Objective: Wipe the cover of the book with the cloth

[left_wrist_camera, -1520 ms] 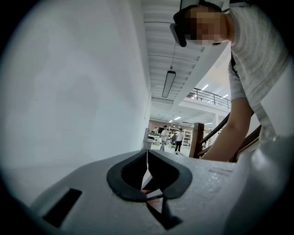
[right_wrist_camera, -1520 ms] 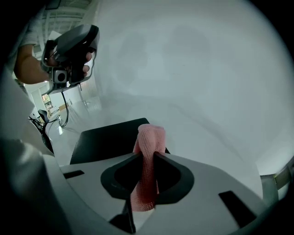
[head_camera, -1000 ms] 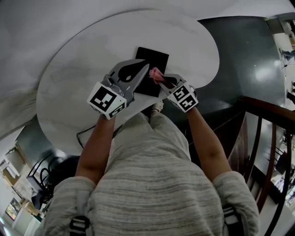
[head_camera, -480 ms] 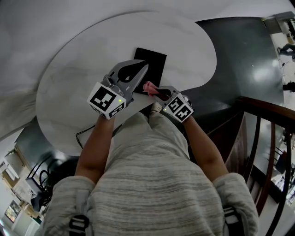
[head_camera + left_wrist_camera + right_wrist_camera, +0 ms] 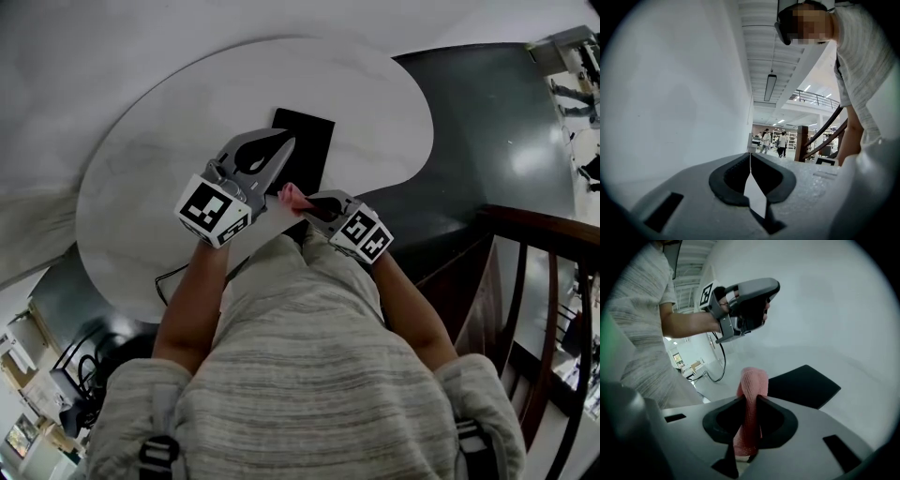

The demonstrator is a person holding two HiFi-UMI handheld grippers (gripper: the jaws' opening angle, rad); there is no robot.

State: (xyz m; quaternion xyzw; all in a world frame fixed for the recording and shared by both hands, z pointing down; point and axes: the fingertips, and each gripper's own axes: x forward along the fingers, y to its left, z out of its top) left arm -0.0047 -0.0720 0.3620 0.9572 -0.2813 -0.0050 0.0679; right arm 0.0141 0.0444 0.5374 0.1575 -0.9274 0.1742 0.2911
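Right gripper (image 5: 749, 404) clamped the pink cloth (image 5: 753, 380) — apparently just off the book (image 5: 806, 385); left gripper (image 5: 750, 161) jaws together, empty.

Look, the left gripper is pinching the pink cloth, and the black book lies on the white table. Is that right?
No. The right gripper pinches the pink cloth, as the right gripper view shows; the left gripper is shut, empty. The black book lies on the white table.

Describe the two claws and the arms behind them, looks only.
The left claw and right claw are grey tapering shells with black pads. Each carries a white cube with black square markers. A black cable trails from the left one. The shirt is grey, striped, short-sleeved.
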